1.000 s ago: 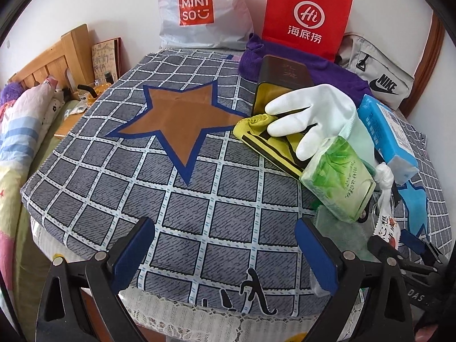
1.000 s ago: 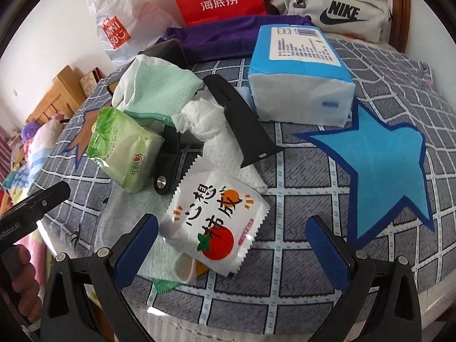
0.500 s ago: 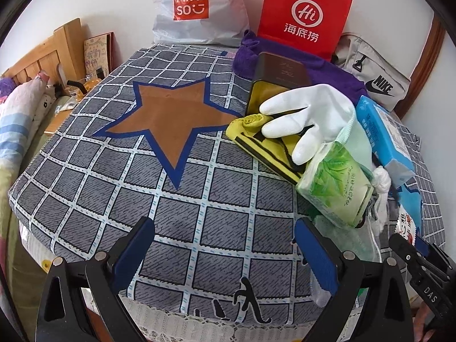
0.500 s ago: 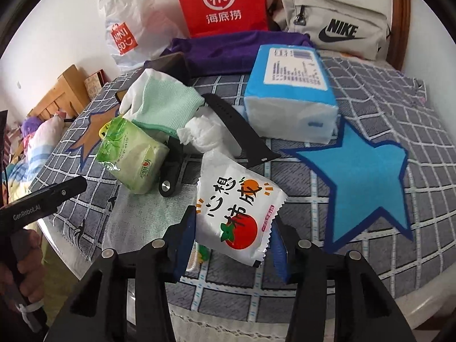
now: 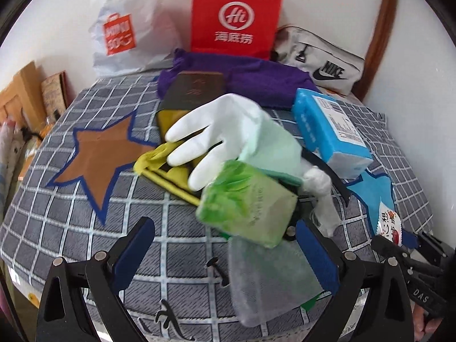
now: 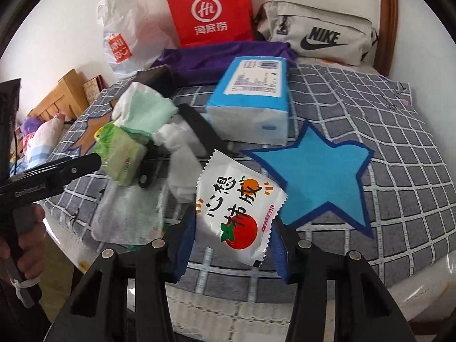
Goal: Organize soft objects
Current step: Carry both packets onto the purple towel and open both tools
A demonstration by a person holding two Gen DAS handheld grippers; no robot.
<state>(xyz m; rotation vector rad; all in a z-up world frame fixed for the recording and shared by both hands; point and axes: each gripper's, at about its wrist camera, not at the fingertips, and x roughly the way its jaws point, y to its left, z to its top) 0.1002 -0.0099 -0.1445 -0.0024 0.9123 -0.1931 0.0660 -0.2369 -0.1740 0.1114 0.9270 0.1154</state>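
My right gripper [image 6: 232, 245] is shut on a white tissue packet with a tomato print [image 6: 238, 208] and holds it above the bed's front edge; the packet also shows in the left wrist view [image 5: 389, 222]. My left gripper [image 5: 225, 248] is open, just in front of a green tissue pack [image 5: 248, 202], which also shows in the right wrist view [image 6: 122, 156]. Behind it lie a white rubber glove [image 5: 216, 134], a pale green cloth [image 6: 145, 111], a yellow cloth [image 5: 159, 159] and a crumpled white tissue [image 6: 176, 139]. A white mesh cloth [image 5: 265, 273] lies at the edge.
A blue tissue brick [image 6: 250, 99] sits mid-bed on the checked cover [image 6: 399, 171]. A dark tin box [image 5: 193, 88], purple cloth [image 5: 256, 77], red paper bag [image 5: 233, 17], Miniso bag [image 5: 122, 34] and Nike pouch [image 6: 319, 34] stand at the back. A black strap [image 6: 205, 128] lies in the pile.
My right gripper closed on the tomato packet and lifted it off the bed. My left gripper moved right and forward toward the green tissue pack, still open.
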